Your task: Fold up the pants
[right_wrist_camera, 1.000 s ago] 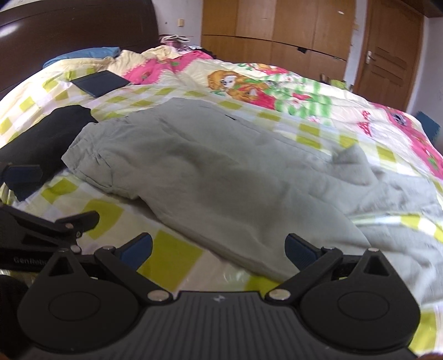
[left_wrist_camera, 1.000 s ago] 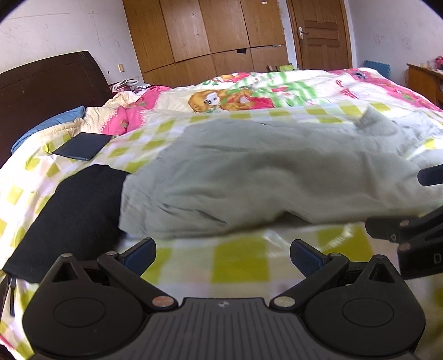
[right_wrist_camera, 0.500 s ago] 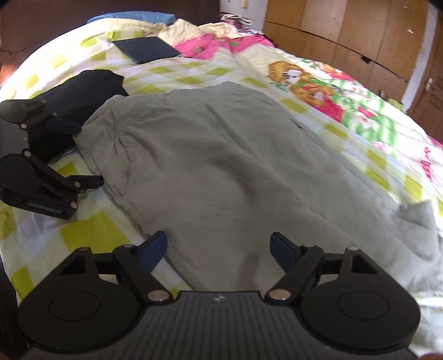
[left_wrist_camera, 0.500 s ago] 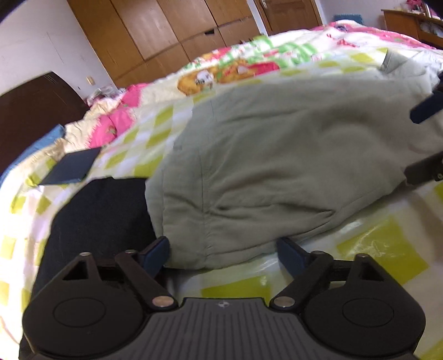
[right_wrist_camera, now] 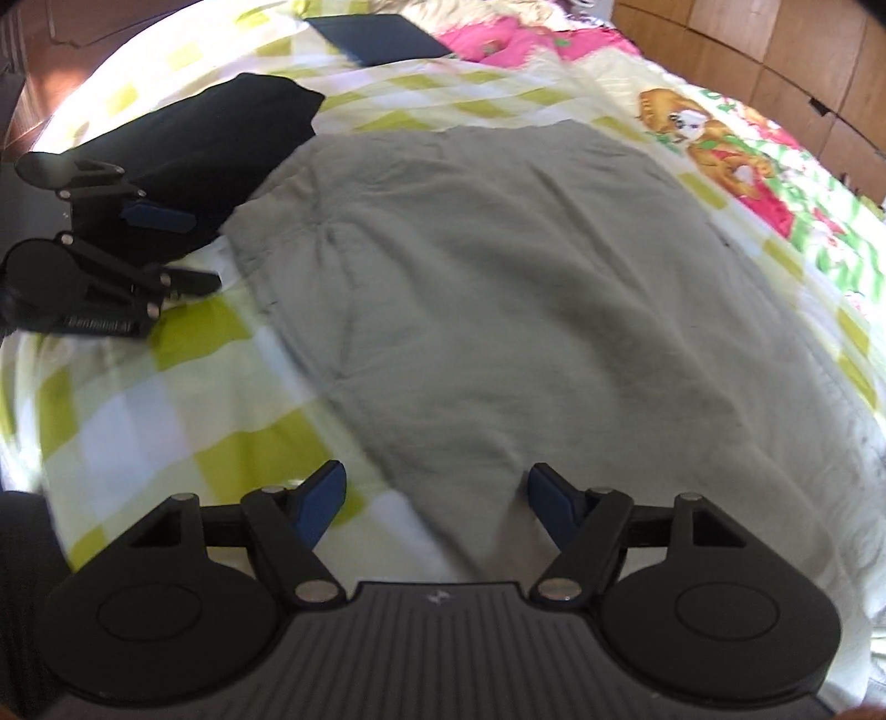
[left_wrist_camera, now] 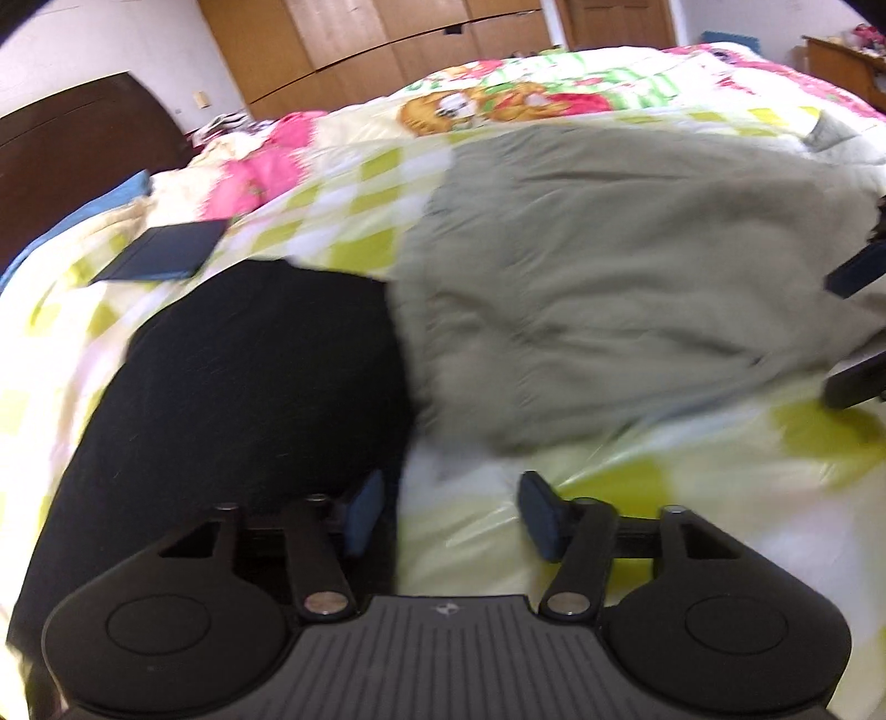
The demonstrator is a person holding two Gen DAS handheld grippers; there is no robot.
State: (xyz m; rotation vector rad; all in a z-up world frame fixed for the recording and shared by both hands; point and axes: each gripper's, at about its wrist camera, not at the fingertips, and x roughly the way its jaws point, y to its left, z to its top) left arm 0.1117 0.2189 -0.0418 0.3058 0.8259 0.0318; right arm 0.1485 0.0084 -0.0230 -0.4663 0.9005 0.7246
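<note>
Bedroom with wooden wardrobe doors (left_wrist_camera: 387, 39) behind a bed (right_wrist_camera: 183, 399) covered in a yellow-checked sheet. My grey-green pants (right_wrist_camera: 498, 288) lie spread across the middle of it, their waistband end against a black garment (left_wrist_camera: 249, 399) at left of frame. My left hand-held gripper (left_wrist_camera: 448, 512) is closing, half open, over bare sheet just below the pants' corner, nothing between its pads. My right hand-held gripper (right_wrist_camera: 434, 498) is closing too, wide open, with the pants' lower edge lying between the pads but not yet pinched. I judge the risks are the left pinching sheet or the black garment instead of the pants, and the right catching only one layer. No containers are visible.
</note>
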